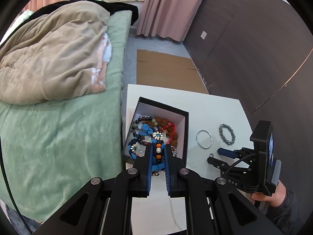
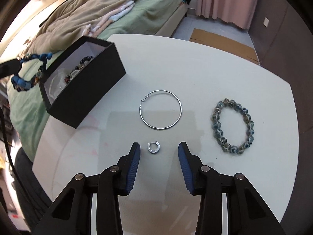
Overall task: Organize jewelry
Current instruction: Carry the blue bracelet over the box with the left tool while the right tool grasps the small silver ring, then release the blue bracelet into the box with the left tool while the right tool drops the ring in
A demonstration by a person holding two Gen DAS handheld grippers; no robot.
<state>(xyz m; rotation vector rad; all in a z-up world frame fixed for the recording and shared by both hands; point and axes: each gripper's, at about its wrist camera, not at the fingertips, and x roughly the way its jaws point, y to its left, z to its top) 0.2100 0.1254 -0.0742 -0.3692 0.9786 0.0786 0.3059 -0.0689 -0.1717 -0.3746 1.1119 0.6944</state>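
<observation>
My left gripper (image 1: 158,146) is shut on a blue cord bracelet with white, orange and black beads (image 1: 158,151) and holds it above the near end of the black jewelry box (image 1: 186,135), which holds several beaded pieces. In the right wrist view the bracelet (image 2: 29,72) hangs left of the box (image 2: 88,90). My right gripper (image 2: 159,148) is open, low over the white table, with a small silver ring (image 2: 153,148) between its fingertips. A thin silver hoop (image 2: 160,109) and a grey-blue beaded bracelet (image 2: 232,126) lie beyond it.
The white table (image 2: 195,62) stands beside a bed with a green cover (image 1: 58,137) and a beige blanket (image 1: 49,58). Flat cardboard (image 1: 164,68) lies on the floor beyond. A dark wall (image 1: 254,49) and pink curtains (image 1: 168,7) are behind.
</observation>
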